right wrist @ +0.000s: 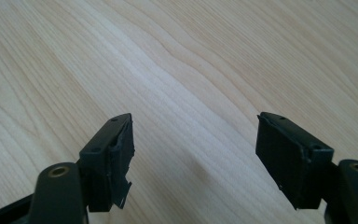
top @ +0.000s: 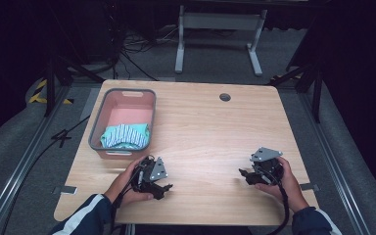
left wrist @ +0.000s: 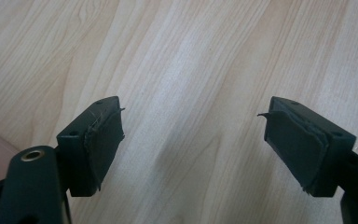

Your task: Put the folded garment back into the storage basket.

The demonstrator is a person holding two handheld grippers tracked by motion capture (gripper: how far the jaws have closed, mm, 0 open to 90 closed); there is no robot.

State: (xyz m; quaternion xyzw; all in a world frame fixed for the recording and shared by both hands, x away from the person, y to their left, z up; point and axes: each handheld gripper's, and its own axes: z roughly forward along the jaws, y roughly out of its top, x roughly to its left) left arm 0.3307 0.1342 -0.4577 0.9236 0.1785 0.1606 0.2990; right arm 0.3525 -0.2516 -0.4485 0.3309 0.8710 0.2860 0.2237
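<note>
One wooden table (top: 210,122) carries one grey basket (top: 98,128) with a pink floor, and one striped teal-and-white cloth (top: 126,135) lies bundled inside it, at the basket's near end. The basket sits toward the table's far left corner. One small round dark grommet (top: 225,97) marks the tabletop near its far edge, well to the right of the basket.

Two hands work at the near side of the table, each with one black gripper. The left gripper (top: 165,189) sits just in front of the basket's near wall, low over the wood, held in the person's left hand (top: 127,186), whose sleeve is dark blue with a white stripe. In the left gripper view its two jaws stand wide apart (left wrist: 193,140) with bare wood grain between them; the pads (left wrist: 105,140) clamp nothing, and the frayed edges of the pad rubber show on both sides.

The right gripper (top: 242,175) is well apart from the basket, toward the table's near right corner, gripped by the right hand (top: 286,183) and pointing leftward across the tabletop. Its grey three-cornered plate faces up. In the right gripper view its jaws also stand wide apart (right wrist: 193,149), empty, with bare wood between them. Neither gripper touches the cloth or the basket.
</note>
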